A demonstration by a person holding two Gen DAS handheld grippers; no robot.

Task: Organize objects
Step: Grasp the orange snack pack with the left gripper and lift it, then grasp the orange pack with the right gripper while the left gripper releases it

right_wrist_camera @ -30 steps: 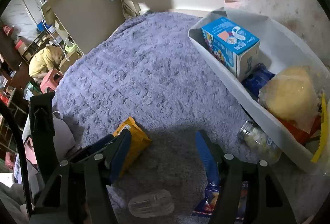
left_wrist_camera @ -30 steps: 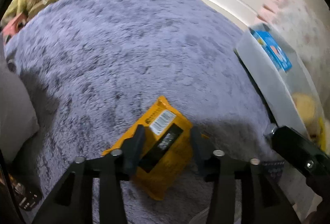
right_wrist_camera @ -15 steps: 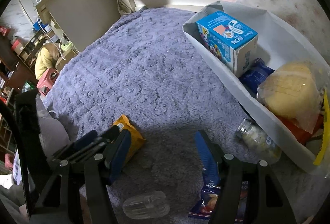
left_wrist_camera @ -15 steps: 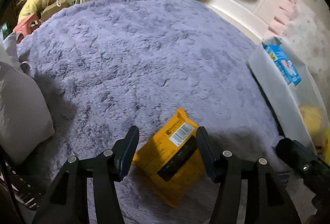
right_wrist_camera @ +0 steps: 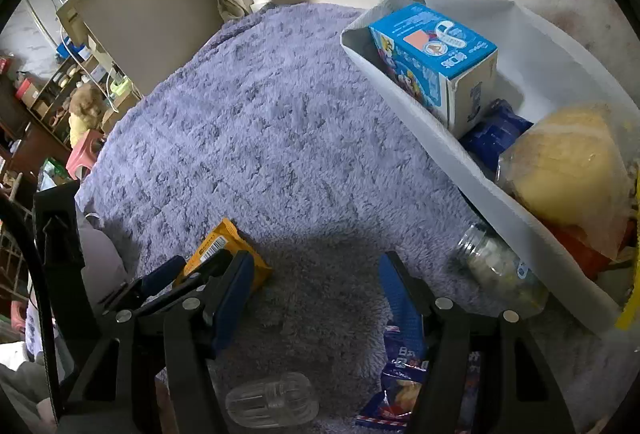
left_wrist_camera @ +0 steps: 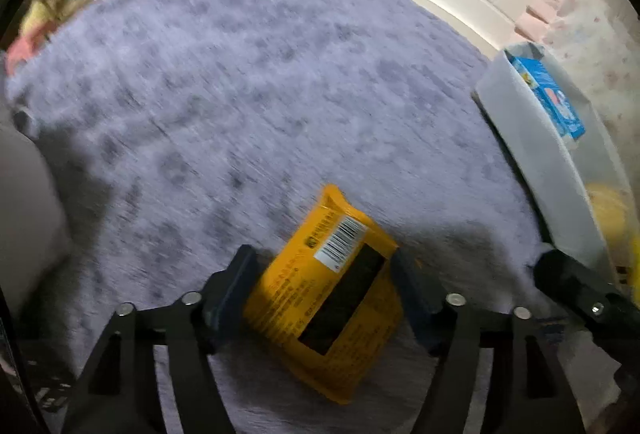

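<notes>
A yellow snack packet (left_wrist_camera: 332,286) with a barcode lies on the purple shaggy rug (left_wrist_camera: 260,94). My left gripper (left_wrist_camera: 324,270) is open, its fingers either side of the packet, low over it. The packet also shows in the right wrist view (right_wrist_camera: 224,254), with the left gripper (right_wrist_camera: 160,282) on it. My right gripper (right_wrist_camera: 316,274) is open and empty above the rug. A white fabric bin (right_wrist_camera: 460,162) on the right holds a blue carton (right_wrist_camera: 432,62), a yellow bagged item (right_wrist_camera: 568,162) and other packets.
A small glass jar (right_wrist_camera: 496,266) lies against the bin. A clear plastic capsule (right_wrist_camera: 272,400) and a blue snack bag (right_wrist_camera: 404,386) lie on the rug under the right gripper. A grey cushion (left_wrist_camera: 24,214) is at the left. Shelves and a cabinet stand beyond the rug.
My left gripper has dropped back down and forward over the yellow packet, so its fingers again straddle it. The right gripper has barely moved.
</notes>
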